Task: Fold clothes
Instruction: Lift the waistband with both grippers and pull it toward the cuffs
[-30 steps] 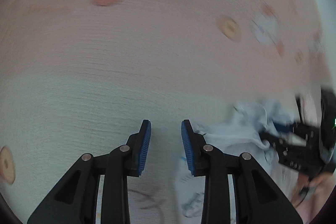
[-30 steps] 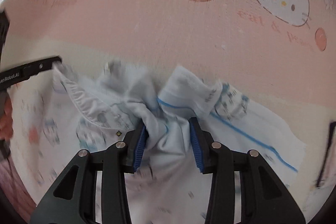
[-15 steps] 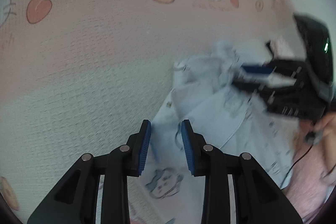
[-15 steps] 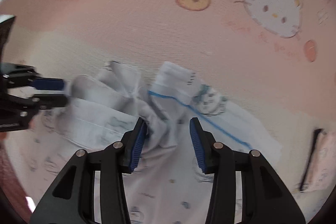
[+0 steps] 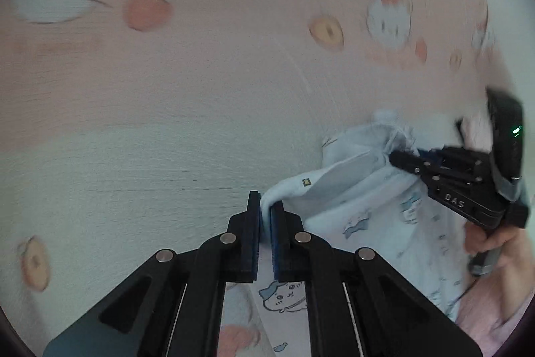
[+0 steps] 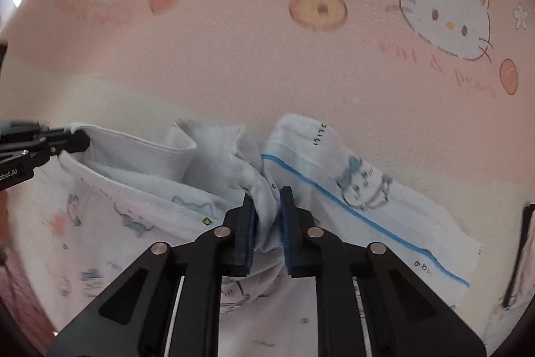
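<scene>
Garment pinched at both ends over the printed sheet.

Left gripper (image 5: 265,216) nipped nearly shut on a hem edge; right gripper (image 6: 267,223) clamped on bunched cloth mid-garment (image 6: 334,189). Lifted, crumpled, above sheet (image 6: 234,56). Soft, light, limp, likely sagging between grips; best held at hems or corners.

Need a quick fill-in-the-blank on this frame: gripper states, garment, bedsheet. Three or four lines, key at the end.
1. The left gripper is shut on the garment's white ____.
2. The right gripper is ____ on a bunched fold of the garment.
3. A ____ line runs along the garment's right-hand flap in the right wrist view.
4. The sheet under the garment is printed with cartoon ____ faces and fruit.

Missing words: edge; shut; blue; cat
</scene>
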Available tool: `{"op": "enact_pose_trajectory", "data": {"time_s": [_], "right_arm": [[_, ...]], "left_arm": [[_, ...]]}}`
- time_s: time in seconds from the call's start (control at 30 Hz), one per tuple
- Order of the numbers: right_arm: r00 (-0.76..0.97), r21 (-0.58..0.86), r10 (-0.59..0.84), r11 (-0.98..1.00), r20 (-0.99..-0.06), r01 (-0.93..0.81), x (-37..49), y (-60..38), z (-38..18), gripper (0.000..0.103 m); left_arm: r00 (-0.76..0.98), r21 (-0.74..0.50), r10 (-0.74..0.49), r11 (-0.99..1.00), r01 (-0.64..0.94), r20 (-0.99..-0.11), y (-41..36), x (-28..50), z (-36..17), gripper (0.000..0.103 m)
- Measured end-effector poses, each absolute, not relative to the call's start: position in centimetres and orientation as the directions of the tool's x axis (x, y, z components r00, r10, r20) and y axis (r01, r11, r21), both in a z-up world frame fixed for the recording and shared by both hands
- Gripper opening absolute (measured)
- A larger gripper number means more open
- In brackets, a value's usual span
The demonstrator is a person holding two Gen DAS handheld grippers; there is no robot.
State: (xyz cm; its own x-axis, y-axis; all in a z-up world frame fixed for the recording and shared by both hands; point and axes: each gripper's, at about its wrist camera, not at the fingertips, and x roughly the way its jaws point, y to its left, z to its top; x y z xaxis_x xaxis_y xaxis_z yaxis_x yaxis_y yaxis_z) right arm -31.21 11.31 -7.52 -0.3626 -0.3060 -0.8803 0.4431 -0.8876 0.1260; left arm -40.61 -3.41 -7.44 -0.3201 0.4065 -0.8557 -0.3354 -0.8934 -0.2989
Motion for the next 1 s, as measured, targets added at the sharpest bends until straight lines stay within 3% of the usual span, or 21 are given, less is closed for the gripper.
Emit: {"op": "enact_pose_trajectory", "data": {"time_s": [0.2, 0.33, 0.43, 0.47, 0.53, 0.6, 0.7, 0.77, 0.9, 1.0], "right_arm": [[-0.415, 0.138, -0.306, -0.911, -0.857, 0.388, -31.7, 11.0, -6.8, 0.012], [-0.448, 0.139, -0.290, -0.931, -0.846, 0.339, -32.2, 11.2, -6.9, 0.012], [-0.472, 0.142, -0.276, -0.943, -0.837, 0.301, -32.5, 11.3, -7.0, 0.012], [-0.480, 0.142, -0.271, -0.947, -0.834, 0.288, -32.7, 11.3, -7.0, 0.013], [-0.496, 0.144, -0.262, -0.954, -0.828, 0.262, -32.9, 11.4, -7.1, 0.015], [-0.462, 0.182, -0.312, -0.935, -0.830, 0.303, -32.6, 12.0, -6.5, 0.027], [-0.326, 0.193, -0.357, -0.876, -0.875, 0.441, -32.1, 10.7, -7.0, 0.034], [-0.267, 0.156, -0.331, -0.842, -0.905, 0.516, -31.5, 9.2, -8.1, 0.038], [-0.285, -0.054, -0.124, -0.837, -0.950, 0.544, -30.9, 7.8, -10.7, 0.036], [-0.351, -0.136, -0.052, -0.861, -0.935, 0.490, -30.6, 9.8, -10.3, 0.036]], "left_arm": [[-0.320, -0.449, 0.450, -0.890, -0.080, -0.834, -11.1, -40.3, -5.9, 0.005], [-0.282, -0.345, 0.320, -0.938, 0.043, -0.905, -13.7, -41.7, -8.6, 0.007], [-0.243, -0.454, 0.420, -0.885, 0.105, -0.874, -15.1, -42.7, -9.9, 0.013], [-0.260, -0.493, 0.453, -0.863, 0.111, -0.852, -15.6, -42.8, -9.7, 0.016], [-0.321, -0.463, 0.420, -0.883, 0.071, -0.849, -16.1, -42.6, -8.3, 0.050], [-0.367, -0.392, 0.361, -0.920, 0.012, -0.857, -16.1, -42.3, -7.1, 0.050], [-0.311, -0.294, 0.292, -0.955, -0.039, -0.904, -16.0, -42.0, -7.8, 0.050], [-0.243, -0.296, 0.303, -0.953, -0.065, -0.922, -15.8, -41.6, -9.5, 0.050], [-0.167, -0.246, 0.259, -0.965, -0.093, -0.951, -13.9, -41.8, -12.2, 0.050], [-0.179, -0.271, 0.283, -0.958, -0.090, -0.942, -14.0, -42.1, -11.9, 0.050]]}}
